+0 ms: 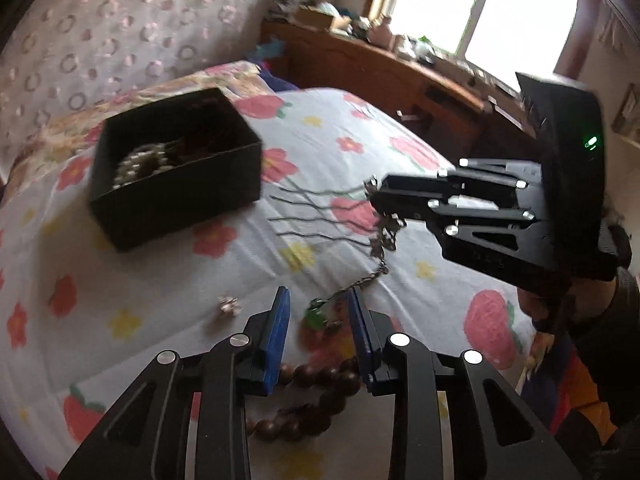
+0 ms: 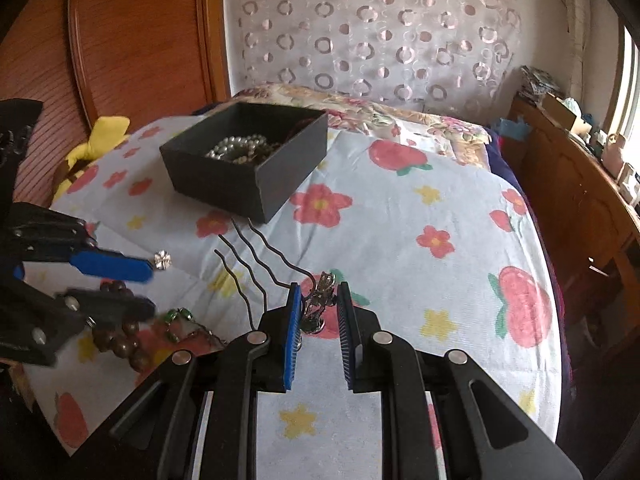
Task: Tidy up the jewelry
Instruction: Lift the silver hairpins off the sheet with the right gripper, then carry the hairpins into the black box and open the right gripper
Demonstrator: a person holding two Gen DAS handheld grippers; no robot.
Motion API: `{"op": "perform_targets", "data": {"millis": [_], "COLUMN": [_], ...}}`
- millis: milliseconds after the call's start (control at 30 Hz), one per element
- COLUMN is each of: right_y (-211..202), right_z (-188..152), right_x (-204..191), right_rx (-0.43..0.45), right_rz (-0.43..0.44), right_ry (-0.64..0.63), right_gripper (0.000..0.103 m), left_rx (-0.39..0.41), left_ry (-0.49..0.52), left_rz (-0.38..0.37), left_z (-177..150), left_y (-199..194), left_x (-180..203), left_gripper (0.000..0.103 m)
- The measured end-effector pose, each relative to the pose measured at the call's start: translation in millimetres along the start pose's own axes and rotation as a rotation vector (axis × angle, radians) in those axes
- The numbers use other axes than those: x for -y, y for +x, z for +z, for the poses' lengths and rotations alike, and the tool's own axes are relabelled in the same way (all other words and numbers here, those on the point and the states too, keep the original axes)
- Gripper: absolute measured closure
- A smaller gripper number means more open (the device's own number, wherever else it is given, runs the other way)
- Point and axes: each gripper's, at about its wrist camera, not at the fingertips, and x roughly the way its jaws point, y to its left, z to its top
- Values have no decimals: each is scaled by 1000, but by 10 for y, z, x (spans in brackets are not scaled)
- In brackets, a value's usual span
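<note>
A black box (image 1: 176,168) (image 2: 248,160) holding pearl beads (image 2: 236,148) stands on the flowered bed cover (image 2: 400,216). My right gripper (image 2: 318,306) (image 1: 380,200) is open, its blue pads either side of a silver ornament (image 2: 320,300) joined to wavy dark hairpins (image 2: 256,256) (image 1: 316,216). A chain (image 1: 368,276) runs from the ornament to a green pendant (image 1: 316,316) (image 2: 176,316). My left gripper (image 1: 318,304) (image 2: 146,284) is open above that pendant and a brown bead bracelet (image 1: 316,388) (image 2: 124,332). A small silver flower piece (image 1: 229,306) (image 2: 162,259) lies to its left.
A wooden headboard (image 2: 132,40) and a circle-patterned curtain (image 2: 380,32) stand behind the bed. A cluttered wooden dresser (image 1: 380,64) (image 2: 580,168) runs along the window side. A yellow soft thing (image 2: 96,140) lies at the bed's far left edge.
</note>
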Motion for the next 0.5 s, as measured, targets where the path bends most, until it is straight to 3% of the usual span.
{"op": "perform_targets", "data": {"millis": [333,400,433,500], "right_y": [-241,-268,-280,-293], "right_z": [16,14,10,-1], "right_x": [231,254,265,280], "right_rx": [53,57,59,60], "right_rz": [-24,-29,-30,-28], "right_ry": [33,35,37,39], "right_gripper": [83,83,83,83], "left_rx": [-98,-104,-109,-101], "left_ry": [15,15,8,9], "left_rz": [9,21,8,-1], "left_z": [11,6,6,-13], "left_y": [254,271,300,284], "left_x": [15,23,16,9], "left_gripper": [76,82,94,96]}}
